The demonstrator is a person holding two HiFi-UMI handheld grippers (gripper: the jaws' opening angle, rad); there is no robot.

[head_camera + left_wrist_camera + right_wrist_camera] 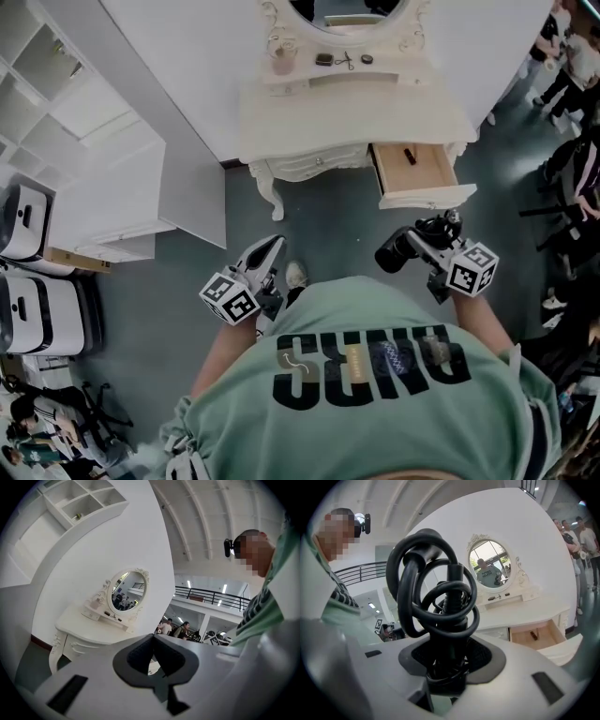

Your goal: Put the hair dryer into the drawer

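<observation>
A black hair dryer [401, 249] with its cord coiled around it [436, 597] is held by my right gripper [425, 246], whose pads are shut on its handle [446, 665]. Ahead stands a white dressing table [347, 117] with its right drawer [427, 198] pulled out; a small dark item [410, 156] lies on the wooden bottom. In the right gripper view the open drawer [555, 631] is seen at the right, still some way off. My left gripper [272, 246] hangs at the left, its jaws [153, 654] shut with nothing between them.
The table's oval mirror [129, 590] has a shelf with a cup [282, 59] and scissors [346, 60] below it. A white shelf unit [103, 178] and black-and-white cases [37, 309] stand at the left. People [572, 56] stand at the right.
</observation>
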